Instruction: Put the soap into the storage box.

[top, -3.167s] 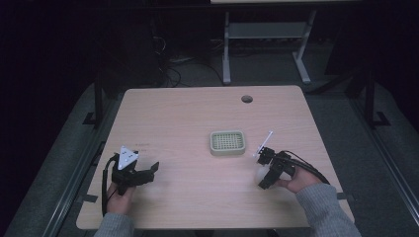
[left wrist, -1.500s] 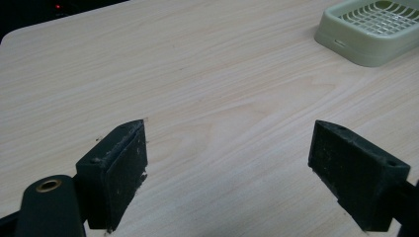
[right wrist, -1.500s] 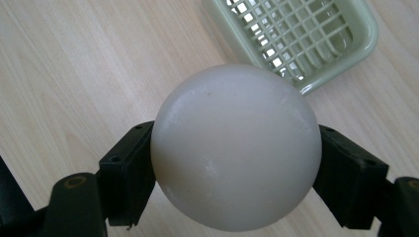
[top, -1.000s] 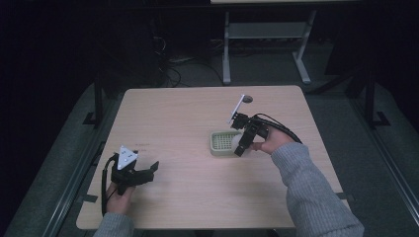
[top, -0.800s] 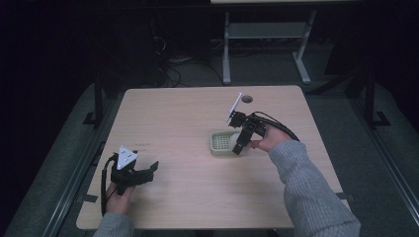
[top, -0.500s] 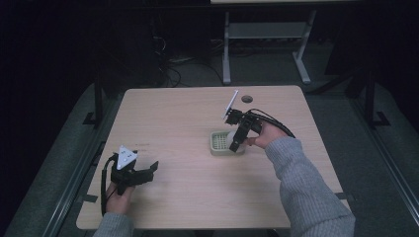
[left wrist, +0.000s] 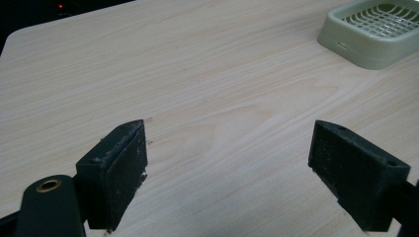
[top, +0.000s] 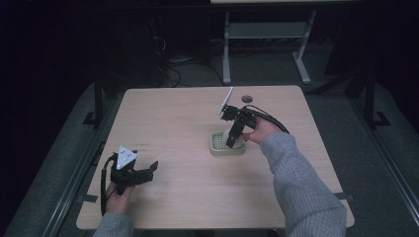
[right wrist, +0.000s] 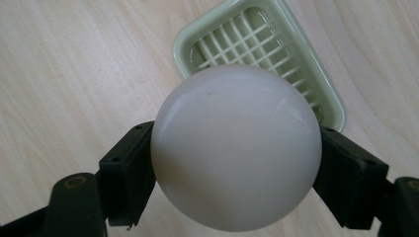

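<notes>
Transfer near done: right hand-held gripper (right wrist: 232, 163) clamps smooth white ball (right wrist: 236, 147) above pale green slotted plastic tray (right wrist: 323, 91), release pending; left hand-held gripper (left wrist: 237, 173) open, idle on bench (top: 178, 118).

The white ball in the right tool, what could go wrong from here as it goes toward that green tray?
1. The white ball is smooth and round, held by the right tool only at its sides, so it may slip out.
2. The green tray is shallow with a slatted floor; dropped from above, the ball could bounce or roll off across the table.
</notes>
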